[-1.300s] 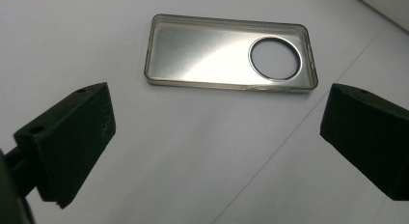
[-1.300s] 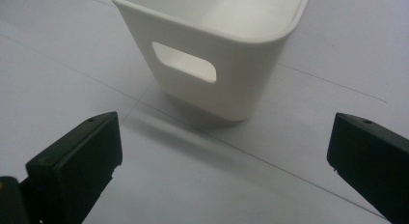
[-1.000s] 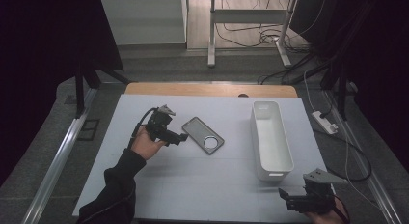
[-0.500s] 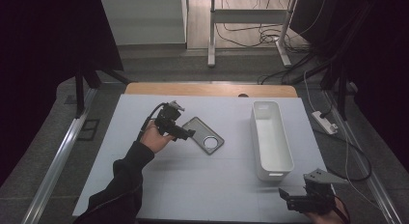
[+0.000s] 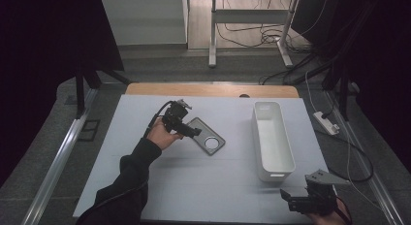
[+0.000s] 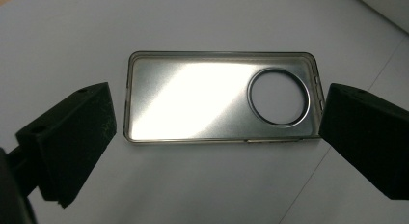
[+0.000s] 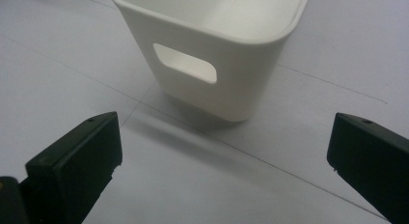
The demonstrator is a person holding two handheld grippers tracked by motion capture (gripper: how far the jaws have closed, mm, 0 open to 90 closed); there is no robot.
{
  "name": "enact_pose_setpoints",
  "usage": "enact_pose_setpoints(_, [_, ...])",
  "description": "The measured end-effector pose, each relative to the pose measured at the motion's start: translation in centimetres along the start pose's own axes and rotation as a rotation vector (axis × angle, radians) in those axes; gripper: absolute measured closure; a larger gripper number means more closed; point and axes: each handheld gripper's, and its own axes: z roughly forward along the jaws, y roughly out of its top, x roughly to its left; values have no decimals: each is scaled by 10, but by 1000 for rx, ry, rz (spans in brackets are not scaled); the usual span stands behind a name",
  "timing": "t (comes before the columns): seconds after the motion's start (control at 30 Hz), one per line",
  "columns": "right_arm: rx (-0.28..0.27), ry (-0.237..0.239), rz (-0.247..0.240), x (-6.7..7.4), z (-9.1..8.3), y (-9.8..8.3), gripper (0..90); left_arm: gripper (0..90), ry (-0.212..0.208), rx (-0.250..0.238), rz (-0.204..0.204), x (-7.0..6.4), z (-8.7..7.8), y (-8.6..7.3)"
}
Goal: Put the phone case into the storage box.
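A person's left hand (image 5: 160,135), sleeve dark, holds the left tool (image 5: 186,130) low over a white desk (image 5: 145,186), just at the near-left end of a phone case (image 5: 207,136) that lies flat, hollow side up, a little left of the desk's middle. In the left gripper view the case (image 6: 193,98) sits between the two black jaws, which stand wide apart with one at each short end of the case; the tool (image 6: 217,132) is released and neither jaw touches the case. The case is clear and greyish, its inner face catching a bright band of light, and a round camera hole with a metal ring sits near its right end in that view.

Farther right, a long white bin (image 5: 272,140) stands upright on the desk, well apart from the case, open side up. At the near-right corner of the desk the right tool (image 5: 291,200) hangs just short of the bin's near end, with the grey three-cornered plate on top. In the right gripper view its jaws stand wide apart, released (image 7: 224,151), and face the bin's (image 7: 231,84) end wall with its oblong handle slot.
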Motion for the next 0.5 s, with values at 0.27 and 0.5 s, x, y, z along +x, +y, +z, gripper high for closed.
enact_pose_setpoints(0.27, [-2, -1, 0, 0, 0, 0, 0, 342, 14, 16, 46, -2, 5, 5])
enact_pose_setpoints(0.5, [-3, 1, -4, 0, 0, 0, 0, 634, -1, 17, 35, 2, 9, 8])
